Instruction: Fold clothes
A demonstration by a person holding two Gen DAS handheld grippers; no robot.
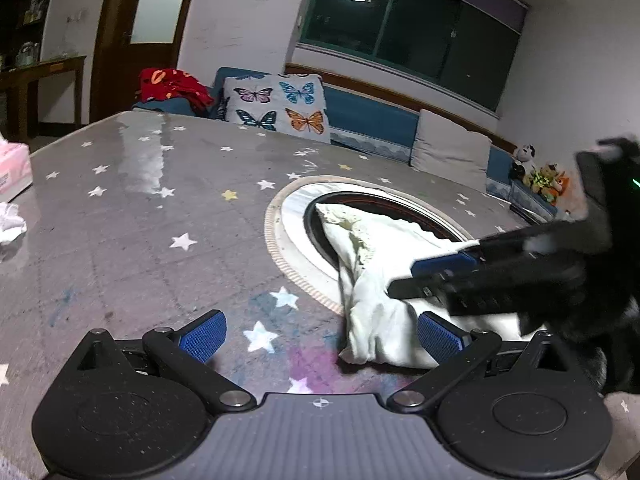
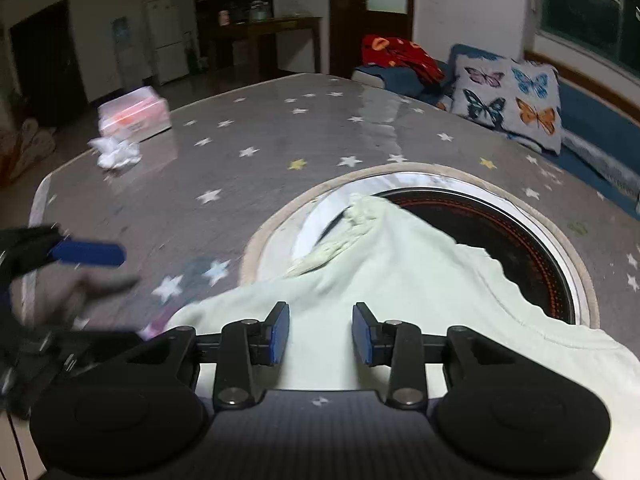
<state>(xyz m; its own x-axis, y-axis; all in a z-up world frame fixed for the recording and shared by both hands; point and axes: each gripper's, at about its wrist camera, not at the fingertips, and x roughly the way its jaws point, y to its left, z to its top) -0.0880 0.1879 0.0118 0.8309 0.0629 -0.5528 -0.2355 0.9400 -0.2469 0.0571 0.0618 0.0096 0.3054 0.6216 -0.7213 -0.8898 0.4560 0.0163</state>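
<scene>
**Both grippers free above the pale cloth**

Left wrist view: the left gripper (image 1: pixel 322 334) points forward and down over the table (image 1: pixel 132 240). Its jaws stand wide apart and hold nothing; the right blue pad (image 1: pixel 438 338) is over the near edge of the cloth (image 1: pixel 374 320), the left one over bare table. The right gripper (image 1: pixel 424 276) comes in from the right side, blurred, above the cloth. The cloth lies to the right, its long axis from the near edge up and left to a point over the round dark plate (image 1: pixel 400 206). It is pale, creased, with a ruffled hem.

Right wrist view: the right gripper (image 2: pixel 321 334) tilts down, jaws partly apart, nothing pressed between them; the cloth (image 2: pixel 400 280) lies beneath. The cloth narrows to a point up-left on the plate (image 2: pixel 520 248). The left gripper (image 2: pixel 96 270) is blurred at the left.
</scene>
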